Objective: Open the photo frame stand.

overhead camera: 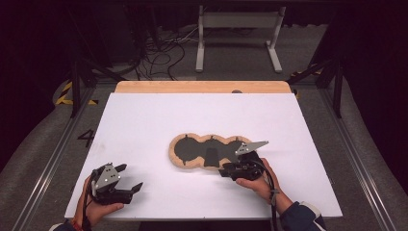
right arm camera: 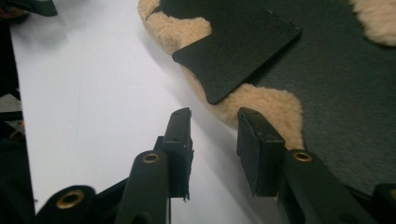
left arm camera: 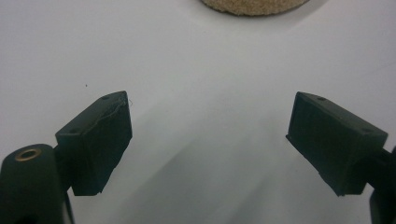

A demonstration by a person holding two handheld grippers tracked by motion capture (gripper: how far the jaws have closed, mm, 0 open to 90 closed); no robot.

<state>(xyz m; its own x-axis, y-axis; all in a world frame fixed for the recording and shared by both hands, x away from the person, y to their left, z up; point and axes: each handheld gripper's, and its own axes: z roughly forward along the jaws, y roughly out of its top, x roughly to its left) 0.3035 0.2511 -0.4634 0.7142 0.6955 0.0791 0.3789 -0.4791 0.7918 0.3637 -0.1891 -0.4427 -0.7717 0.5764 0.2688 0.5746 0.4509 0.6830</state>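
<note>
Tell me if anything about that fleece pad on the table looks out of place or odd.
One thing stands out: on the fleece pad, a black flap sticks out across the near fleece edge instead of lying within the dark centre. The right gripper sits open at that edge, gripping nothing. The white table shows no spill.

Bright light pours onto the white tabletop (overhead camera: 144, 125) in the high view, while the room around it drops into near black, corners fully dark. That picture is soft and grainy. In the left gripper view the surface glows evenly, with pale, diffuse shadows fanning toward the bottom centre; the fleece edge (left arm camera: 254, 7) at the top is slightly blurred. The right gripper view looks dimmer on its right side, where the dark mat (right arm camera: 336, 79) soaks up light; the nearest parts at the bottom edge are out of focus.
</note>
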